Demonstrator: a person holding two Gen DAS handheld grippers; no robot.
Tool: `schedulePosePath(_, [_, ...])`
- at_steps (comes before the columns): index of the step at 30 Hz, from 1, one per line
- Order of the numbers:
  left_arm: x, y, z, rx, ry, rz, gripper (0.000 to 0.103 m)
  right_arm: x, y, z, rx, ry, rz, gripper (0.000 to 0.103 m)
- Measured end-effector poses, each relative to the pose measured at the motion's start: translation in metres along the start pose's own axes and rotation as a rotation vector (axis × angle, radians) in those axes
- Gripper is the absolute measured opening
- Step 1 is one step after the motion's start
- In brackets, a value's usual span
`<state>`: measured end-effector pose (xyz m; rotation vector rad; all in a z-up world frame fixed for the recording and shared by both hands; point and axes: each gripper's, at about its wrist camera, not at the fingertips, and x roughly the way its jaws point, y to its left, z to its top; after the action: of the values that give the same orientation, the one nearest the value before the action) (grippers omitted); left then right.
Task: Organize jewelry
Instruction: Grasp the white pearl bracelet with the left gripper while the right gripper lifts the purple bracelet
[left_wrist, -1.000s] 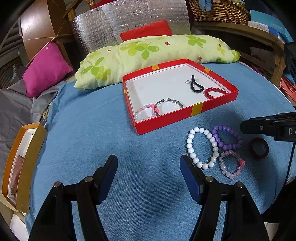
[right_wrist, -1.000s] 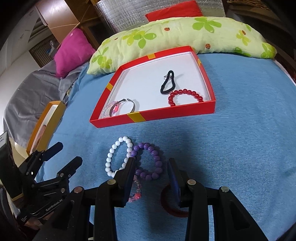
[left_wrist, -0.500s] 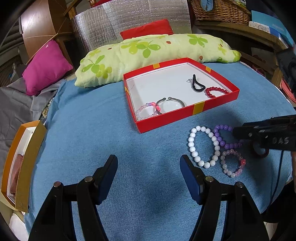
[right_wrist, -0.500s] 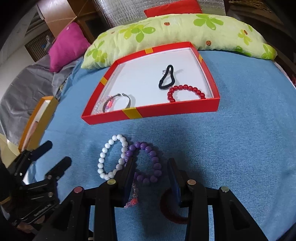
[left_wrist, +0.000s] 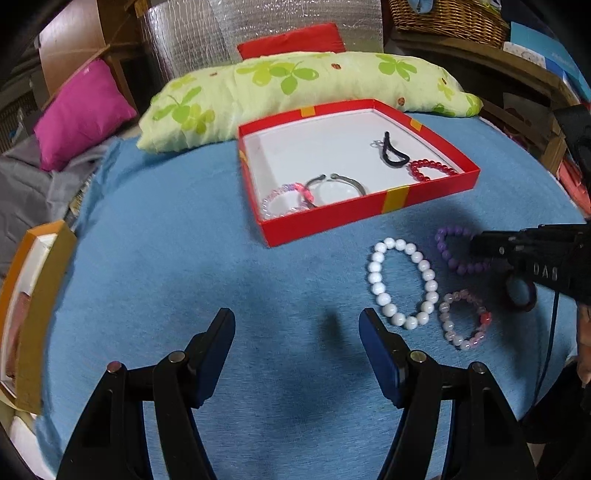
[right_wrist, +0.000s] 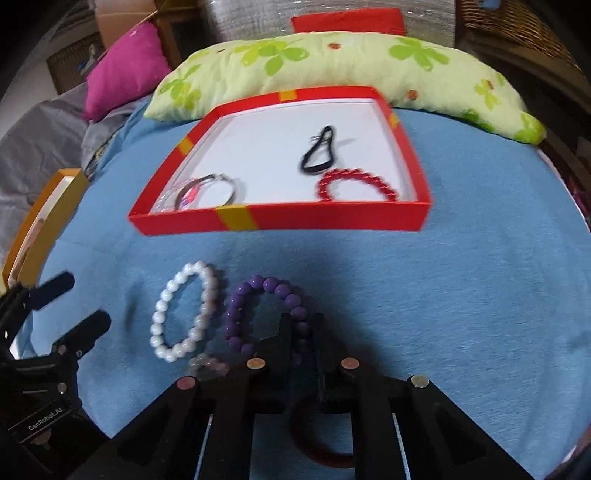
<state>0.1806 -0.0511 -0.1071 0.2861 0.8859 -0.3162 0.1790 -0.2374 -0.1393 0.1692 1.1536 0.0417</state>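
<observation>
Right claw (right_wrist: 301, 328), lower centre, is tilting steeply down, its jaws having just been closing onto the purple bead bracelet (right_wrist: 258, 314) lying on the blue table (right_wrist: 443, 295). Left claw (left_wrist: 297, 343) is hovering with jaws apart, holding nothing.

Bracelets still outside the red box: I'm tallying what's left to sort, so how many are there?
4: white bracelet, purple bracelet pinched in the right gripper, pale pink bracelet, dark red bangle, all on the blue cloth. None seems hidden.

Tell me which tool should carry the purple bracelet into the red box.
Right. The right tool has just closed on the purple bracelet; the left tool hangs open, holding nothing, short of the red box.
</observation>
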Motion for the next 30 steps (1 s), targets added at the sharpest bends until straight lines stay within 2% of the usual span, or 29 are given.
schedulePosePath(5, [0.006, -0.01, 0.005, -0.015, 0.019, -0.086, 0.07, -0.003, -0.027, 0.006, 0.091, -0.003, -0.022, 0.011])
schedulePosePath(12, [0.024, -0.028, 0.02, -0.052, 0.07, -0.177, 0.07, -0.001, -0.038, 0.005, 0.133, 0.013, -0.017, 0.011])
schedulePosePath(19, [0.042, -0.04, 0.027, -0.097, 0.121, -0.226, 0.07, -0.001, -0.04, 0.002, 0.158, 0.025, 0.004, 0.011])
schedulePosePath(26, [0.044, -0.042, 0.028, -0.108, 0.099, -0.24, 0.07, -0.001, -0.046, 0.001, 0.182, 0.035, 0.033, 0.011])
schedulePosePath(27, [0.044, -0.042, 0.027, -0.108, 0.095, -0.242, 0.068, -0.001, -0.046, 0.001, 0.181, 0.036, 0.034, 0.011])
schedulePosePath(30, [0.044, -0.042, 0.026, -0.093, 0.081, -0.236, 0.047, 0.001, -0.045, 0.002, 0.177, 0.034, 0.03, 0.013])
